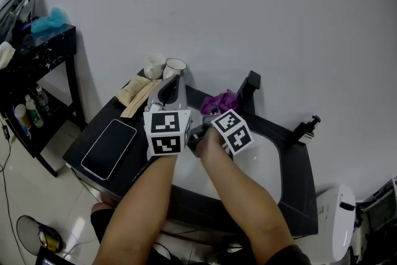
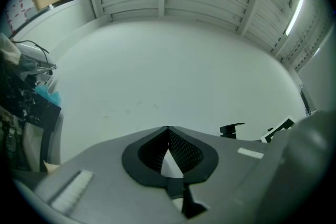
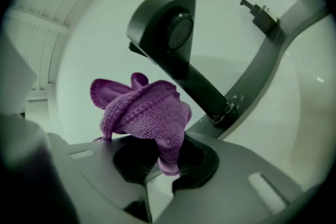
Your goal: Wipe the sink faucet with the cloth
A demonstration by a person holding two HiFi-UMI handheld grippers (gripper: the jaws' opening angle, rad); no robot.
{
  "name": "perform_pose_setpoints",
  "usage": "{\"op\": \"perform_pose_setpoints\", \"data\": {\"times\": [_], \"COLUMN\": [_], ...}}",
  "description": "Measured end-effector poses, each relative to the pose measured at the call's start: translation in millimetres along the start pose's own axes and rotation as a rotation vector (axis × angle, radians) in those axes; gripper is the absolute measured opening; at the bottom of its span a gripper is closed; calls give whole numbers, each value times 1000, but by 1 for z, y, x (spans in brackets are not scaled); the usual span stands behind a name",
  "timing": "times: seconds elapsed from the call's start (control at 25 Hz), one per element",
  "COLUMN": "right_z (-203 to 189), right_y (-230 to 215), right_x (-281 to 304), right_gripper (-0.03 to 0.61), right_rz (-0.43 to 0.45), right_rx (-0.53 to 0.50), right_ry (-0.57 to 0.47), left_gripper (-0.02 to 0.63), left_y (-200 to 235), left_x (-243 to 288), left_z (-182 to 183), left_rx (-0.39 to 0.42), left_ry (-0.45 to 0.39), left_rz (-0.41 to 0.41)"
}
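The black faucet rises from the back rim of the white sink; in the right gripper view the faucet looms close above the jaws. A purple knitted cloth is bunched just left of the faucet. My right gripper is shut on that cloth, pinched at the right gripper tips. Beside it, my left gripper hangs over the counter's back left and points at the wall. The left gripper jaws are together with nothing between them.
A dark phone lies on the black counter's left end, with two cups and paper wrappers behind it. A small black tap stands at the right rim. A cluttered black side table stands far left.
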State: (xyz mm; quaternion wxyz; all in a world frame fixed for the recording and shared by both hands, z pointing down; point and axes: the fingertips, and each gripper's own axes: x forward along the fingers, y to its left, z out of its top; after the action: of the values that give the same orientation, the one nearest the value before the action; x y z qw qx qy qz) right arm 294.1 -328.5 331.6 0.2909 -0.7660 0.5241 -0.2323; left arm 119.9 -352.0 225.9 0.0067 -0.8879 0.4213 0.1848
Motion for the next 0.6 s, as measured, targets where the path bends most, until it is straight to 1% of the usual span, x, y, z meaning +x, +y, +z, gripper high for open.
{"op": "perform_pose_setpoints", "data": {"times": [0.08,0.2,0.32,0.4,0.48,0.56,0.6], "right_z": [-2,1,16,32,53,81,97], "right_y": [12,32,46,52,52,46,42], "right_x": [-10,-37,-71,-97,-124,-146,-154], "right_gripper": [63,64,64,64,64,66,67], "right_rz": [65,194,314,381,421,425,414], "right_rx": [-84,-238,-416,-555,-702,-829,-878], "right_ry": [45,110,128,102,36,-64,-114], "left_gripper": [18,18,18,18,17,17,18], "left_y": [-1,-5,-17,-30,-49,-70,-79], "left_x": [0,2,4,6,7,6,6], "left_z": [-1,-5,-11,-16,-20,-26,-30], "left_rx": [-1,17,26,22,25,49,81], "left_ry": [7,21,43,62,81,105,116], "left_rz": [-6,-20,-59,-106,-172,-244,-274]}}
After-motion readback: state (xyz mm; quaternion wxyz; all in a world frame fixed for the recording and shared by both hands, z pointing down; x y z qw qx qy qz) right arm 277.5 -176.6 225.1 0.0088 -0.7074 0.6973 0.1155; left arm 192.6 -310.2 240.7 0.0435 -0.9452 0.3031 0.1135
